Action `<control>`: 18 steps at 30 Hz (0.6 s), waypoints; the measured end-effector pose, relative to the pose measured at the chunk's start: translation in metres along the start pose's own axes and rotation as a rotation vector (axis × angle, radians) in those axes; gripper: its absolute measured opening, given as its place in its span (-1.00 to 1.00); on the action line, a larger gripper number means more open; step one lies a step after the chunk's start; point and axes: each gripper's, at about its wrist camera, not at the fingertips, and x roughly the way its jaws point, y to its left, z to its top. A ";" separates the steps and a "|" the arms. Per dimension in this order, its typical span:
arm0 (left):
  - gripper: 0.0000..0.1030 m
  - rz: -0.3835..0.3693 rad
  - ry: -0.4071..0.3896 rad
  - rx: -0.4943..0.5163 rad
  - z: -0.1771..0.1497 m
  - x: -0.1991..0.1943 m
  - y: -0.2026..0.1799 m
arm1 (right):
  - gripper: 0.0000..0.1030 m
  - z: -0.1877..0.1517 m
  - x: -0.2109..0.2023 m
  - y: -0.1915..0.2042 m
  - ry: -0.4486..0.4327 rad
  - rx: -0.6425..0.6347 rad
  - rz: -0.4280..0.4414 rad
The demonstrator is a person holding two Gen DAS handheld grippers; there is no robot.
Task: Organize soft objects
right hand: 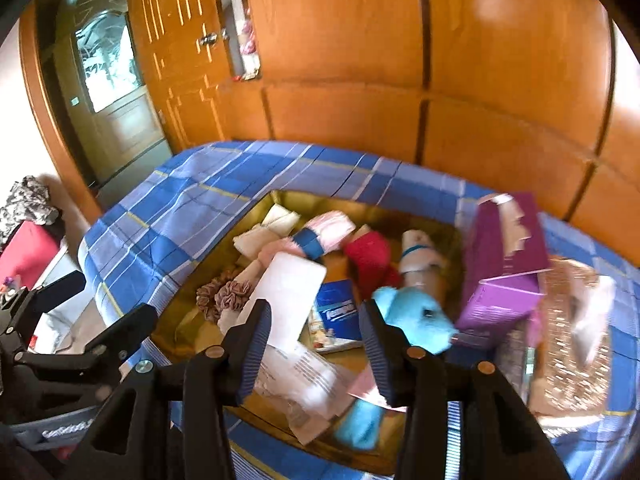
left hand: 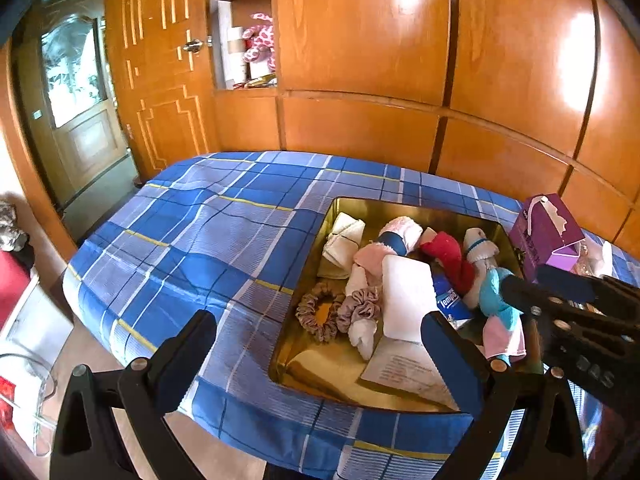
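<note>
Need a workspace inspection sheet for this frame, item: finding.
Surface: bed with blue plaid sheet.
Job's things: gold tray holding folded cloths, hair ties, red cloth, tissue pack; blue plush toy at its right edge.
Clutter: purple tissue box beside the tray; paper sheet in it.
Grippers: left tongs open, empty; right tongs open over the tray, nothing gripped.
Cables: nothing seen.
Surroundings: wooden wardrobe, door.
</note>
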 end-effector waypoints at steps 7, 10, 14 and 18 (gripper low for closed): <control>0.99 0.058 0.024 0.008 -0.007 -0.015 -0.005 | 0.32 -0.013 -0.038 0.004 -0.079 0.047 -0.075; 0.99 0.058 0.008 0.012 -0.010 -0.028 -0.005 | 0.33 -0.021 -0.050 0.002 -0.083 0.092 -0.099; 0.99 0.056 -0.021 0.010 -0.012 -0.045 -0.008 | 0.33 -0.029 -0.060 -0.002 -0.086 0.141 -0.124; 0.99 0.035 0.003 0.008 -0.012 -0.052 -0.011 | 0.33 -0.034 -0.070 -0.004 -0.092 0.165 -0.169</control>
